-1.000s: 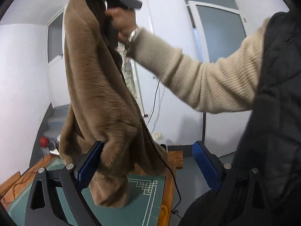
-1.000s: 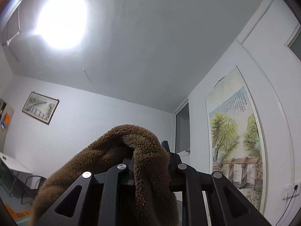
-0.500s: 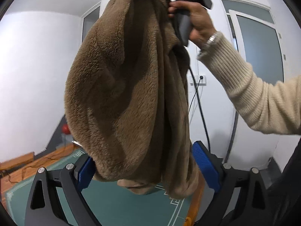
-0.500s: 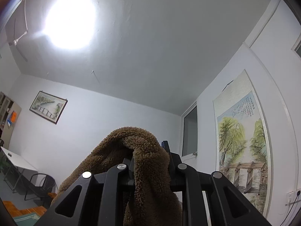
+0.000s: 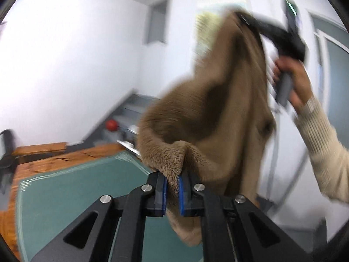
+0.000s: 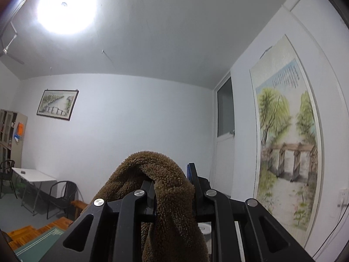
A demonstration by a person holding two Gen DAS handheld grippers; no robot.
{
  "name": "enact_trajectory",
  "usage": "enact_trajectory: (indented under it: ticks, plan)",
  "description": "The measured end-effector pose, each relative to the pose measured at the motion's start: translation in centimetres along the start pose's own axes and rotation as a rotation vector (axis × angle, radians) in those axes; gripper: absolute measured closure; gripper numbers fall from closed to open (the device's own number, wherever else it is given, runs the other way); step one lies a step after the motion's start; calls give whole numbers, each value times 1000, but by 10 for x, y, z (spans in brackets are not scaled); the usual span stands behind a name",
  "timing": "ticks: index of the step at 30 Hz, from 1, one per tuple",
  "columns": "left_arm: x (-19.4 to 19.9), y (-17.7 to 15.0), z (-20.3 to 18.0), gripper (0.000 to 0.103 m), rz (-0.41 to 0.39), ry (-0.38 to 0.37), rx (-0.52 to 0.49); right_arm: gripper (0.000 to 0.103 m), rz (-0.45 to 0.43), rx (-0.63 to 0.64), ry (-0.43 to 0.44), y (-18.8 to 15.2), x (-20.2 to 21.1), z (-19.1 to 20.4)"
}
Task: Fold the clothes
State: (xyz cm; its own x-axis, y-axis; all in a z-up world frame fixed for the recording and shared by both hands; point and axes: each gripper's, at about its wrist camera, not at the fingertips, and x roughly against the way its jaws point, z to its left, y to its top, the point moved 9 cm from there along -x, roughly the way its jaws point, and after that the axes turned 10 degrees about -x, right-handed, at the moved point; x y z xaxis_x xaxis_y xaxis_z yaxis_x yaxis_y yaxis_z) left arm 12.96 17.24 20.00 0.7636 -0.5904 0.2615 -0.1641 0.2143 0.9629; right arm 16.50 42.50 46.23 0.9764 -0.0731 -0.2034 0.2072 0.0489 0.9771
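garment: brown fleece garment (image 5: 220,113), held up in the air above the green mat (image 5: 72,198), strung between the two grippers, sagging in the middle; one fold hangs down past the left fingers
left gripper (image 5: 172,193): jaws have just been closing; blue pads (image 5: 164,191) now pinched on a lower edge of the garment, fleece bunched between them and puffing out above
right gripper (image 6: 172,193): clamped on a fold of the garment, fleece draped over the top of the fingers and hanging down between them; in the left wrist view it is at the garment's top corner (image 5: 281,37), higher than the left gripper, blurred
right hand (image 5: 292,80): around the right gripper's handle, cream ribbed sleeve (image 5: 322,152) running off to the right edge
mat: green, with pale border lines, on a wooden tabletop (image 5: 54,159), below the garment
beyond mat: grey steps with a red ball (image 5: 111,124), white walls
right wrist view background: ceiling lamp (image 6: 65,6), framed picture (image 6: 57,104) on the far wall, scroll painting (image 6: 288,144) on the right wall, white table (image 6: 32,174) and black chair (image 6: 61,194) at lower left
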Motion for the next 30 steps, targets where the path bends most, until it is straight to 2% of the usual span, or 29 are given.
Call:
enact_trajectory:
  ticks: [1,2,6,8,12,15,18,20,22,25,28,30]
  plan:
    - [9,7,10,94,-23,38,21,82,16,1,4,-5,-1,-2]
    - [24,19,29,94,-63,107,55,82,33,3,9,-11,-1,-4]
    - [100,49,94,94,-202,300,154,82,149,26,45,-47,-6,-8]
    - [130,67,106,94,-278,390,170,82,219,16,74,-74,-8,-10]
    - [176,95,105,94,-354,481,100,82,365,-10,141,-133,-8,-8]
    - [190,100,93,94,-347,510,61,82,455,-13,188,-180,-2,2]
    - [168,96,98,94,-287,529,55,82,565,-42,223,-231,1,5]
    - [157,75,95,94,-229,539,74,82,608,-60,226,-256,1,1]
    - [142,58,94,94,-189,544,91,82,618,-92,216,-272,3,-6]
    - [136,39,93,94,-156,548,113,82,564,-120,180,-271,6,-17]
    - [143,53,87,94,-185,547,116,82,464,-128,152,-245,5,-21]
    - [160,74,83,94,-231,561,99,82,383,-123,141,-220,3,-19]
